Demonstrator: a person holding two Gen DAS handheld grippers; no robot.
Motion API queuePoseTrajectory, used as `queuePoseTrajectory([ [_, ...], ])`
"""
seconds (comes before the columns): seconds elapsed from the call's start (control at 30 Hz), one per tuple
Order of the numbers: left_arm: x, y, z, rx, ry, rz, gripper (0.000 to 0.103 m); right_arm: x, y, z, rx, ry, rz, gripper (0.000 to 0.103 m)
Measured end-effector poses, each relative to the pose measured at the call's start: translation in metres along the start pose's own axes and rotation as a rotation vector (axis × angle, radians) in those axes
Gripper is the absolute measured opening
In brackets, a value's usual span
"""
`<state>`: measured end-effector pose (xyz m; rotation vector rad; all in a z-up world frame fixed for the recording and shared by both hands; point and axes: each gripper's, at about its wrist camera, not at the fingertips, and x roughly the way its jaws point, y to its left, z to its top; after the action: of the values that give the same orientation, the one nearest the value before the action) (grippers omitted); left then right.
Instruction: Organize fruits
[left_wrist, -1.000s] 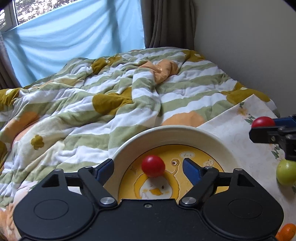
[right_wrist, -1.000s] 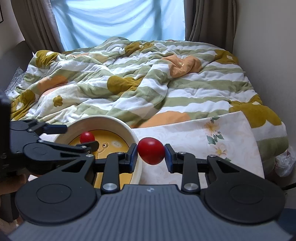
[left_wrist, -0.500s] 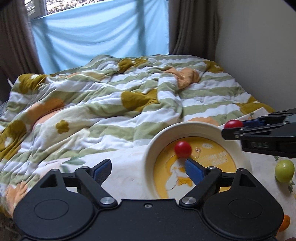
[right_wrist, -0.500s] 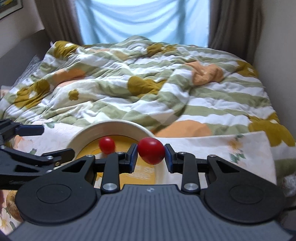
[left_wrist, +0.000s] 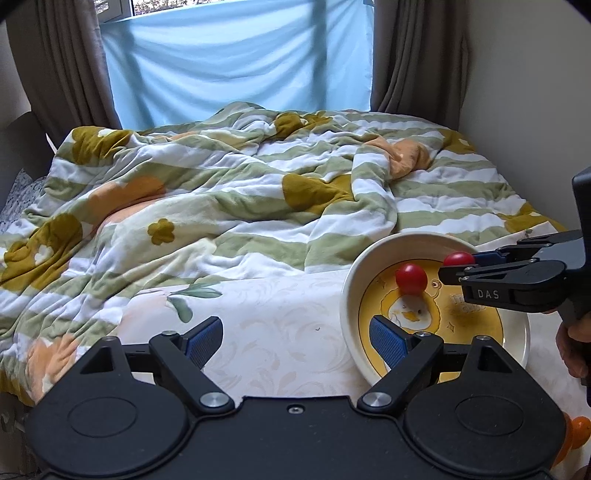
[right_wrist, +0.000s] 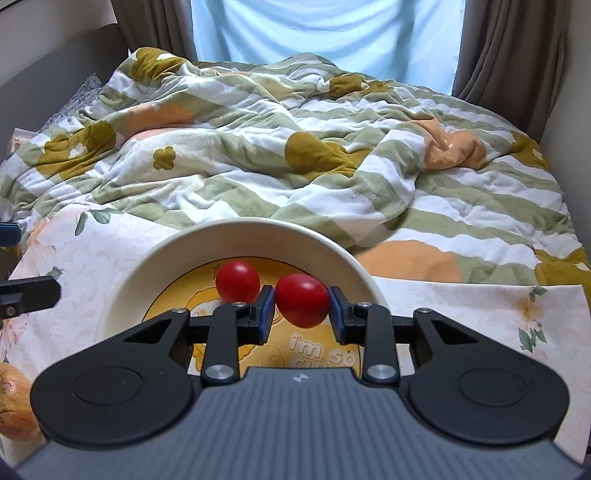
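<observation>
A cream bowl with a yellow cartoon bottom sits on the flowered white cloth, and one red tomato lies inside it. My right gripper is shut on a second red tomato. It holds that tomato just above the bowl's floor, beside the lying tomato. In the left wrist view that gripper reaches in from the right, over the bowl. My left gripper stands open and empty over the cloth. Its right finger overlaps the bowl's near-left rim.
A rumpled green, white and orange quilt fills the bed behind the cloth. An onion lies at the cloth's near left. An orange fruit shows at the left wrist view's lower right edge. A wall runs along the right, curtains at the back.
My left gripper drew away to the left and up, so the bowl slid from between its fingers to its right side. My right gripper came down over the bowl with its tomato.
</observation>
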<state>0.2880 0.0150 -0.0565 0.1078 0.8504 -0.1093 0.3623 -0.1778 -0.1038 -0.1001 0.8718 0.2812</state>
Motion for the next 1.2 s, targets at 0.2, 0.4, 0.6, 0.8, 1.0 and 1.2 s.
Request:
queuePoseTrajectory([
  [0.2, -0.006, 0.0, -0.001, 0.001, -0.013, 0.006, 0.09, 0.005, 0.004, -0.003, -0.033, -0.004, -0.002, 0.047],
  [0.4, -0.018, 0.001, -0.003, -0.004, -0.03, 0.011, 0.09, -0.007, 0.011, -0.01, -0.075, -0.044, -0.037, 0.099],
  [0.6, -0.038, -0.001, -0.002, -0.019, -0.053, 0.027, 0.09, -0.036, 0.008, -0.012, -0.055, -0.073, -0.02, 0.103],
  [0.8, -0.072, -0.006, -0.003, -0.032, -0.1, 0.042, 0.09, -0.081, 0.002, -0.011, -0.014, -0.104, -0.008, 0.103],
  [1.0, -0.108, -0.015, -0.009, -0.054, -0.145, 0.058, 0.09, -0.134, 0.0, -0.017, -0.001, -0.133, -0.014, 0.103],
  [1.2, -0.147, -0.028, -0.025, -0.058, -0.177, 0.061, 0.093, -0.181, 0.004, -0.034, 0.001, -0.16, -0.041, 0.103],
])
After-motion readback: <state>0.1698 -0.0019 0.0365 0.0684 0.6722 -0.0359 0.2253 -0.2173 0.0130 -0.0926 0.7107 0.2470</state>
